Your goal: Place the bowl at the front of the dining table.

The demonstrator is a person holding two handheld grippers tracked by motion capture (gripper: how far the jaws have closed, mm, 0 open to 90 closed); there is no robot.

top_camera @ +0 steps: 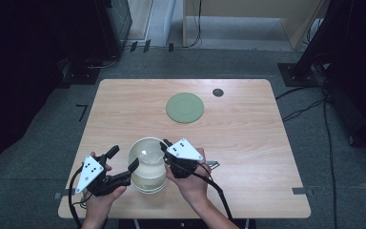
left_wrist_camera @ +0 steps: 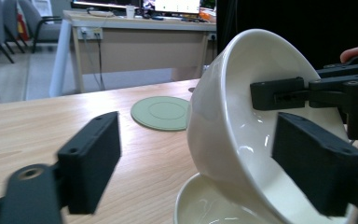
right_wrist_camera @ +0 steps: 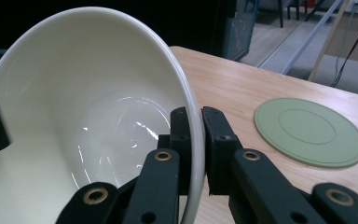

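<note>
A cream upper bowl sits tilted in a second cream lower bowl near the table's front edge. My right gripper is shut on the upper bowl's right rim, one jaw inside and one outside. The upper bowl leans with its mouth turned toward that gripper. My left gripper stands open at the bowl's left side. Its jaws are spread wide with the upper bowl's wall between them, and the left jaw is well clear of it. The lower bowl shows beneath.
A flat round green mat lies at the far middle of the wooden table. A small dark disc sits beyond it to the right. Cables trail from both grippers over the front edge.
</note>
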